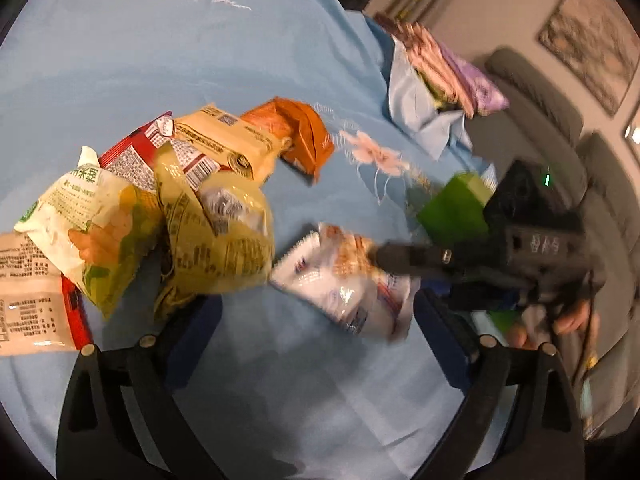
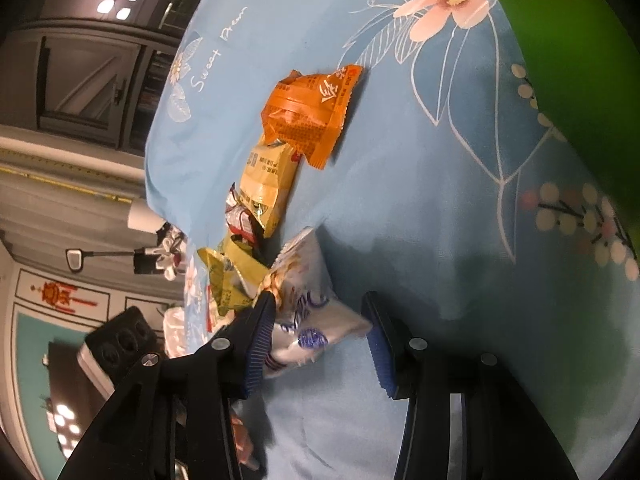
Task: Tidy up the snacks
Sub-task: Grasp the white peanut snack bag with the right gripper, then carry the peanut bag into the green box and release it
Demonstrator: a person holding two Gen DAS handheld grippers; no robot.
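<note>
A white snack packet (image 2: 304, 320) lies on the blue flowered cloth (image 2: 400, 200) between my right gripper's (image 2: 320, 340) blue pads, which are shut on it, one at each side. In the left wrist view the same packet (image 1: 344, 284) sits under the right gripper (image 1: 396, 260). My left gripper (image 1: 320, 340) is open over bare cloth, with nothing between its fingers. To its left is a pile of snacks: a green-and-white bag (image 1: 96, 232), a yellow bag (image 1: 220, 240), a pale yellow packet (image 1: 232, 140) and an orange packet (image 1: 304, 132).
A green box (image 1: 452, 208) stands just behind the right gripper and fills the upper right corner (image 2: 560, 40) of the right wrist view. Several pink and purple packets (image 1: 448, 72) lie on folded cloth at the back right. A grey sofa (image 1: 540, 96) runs beyond the cloth's edge.
</note>
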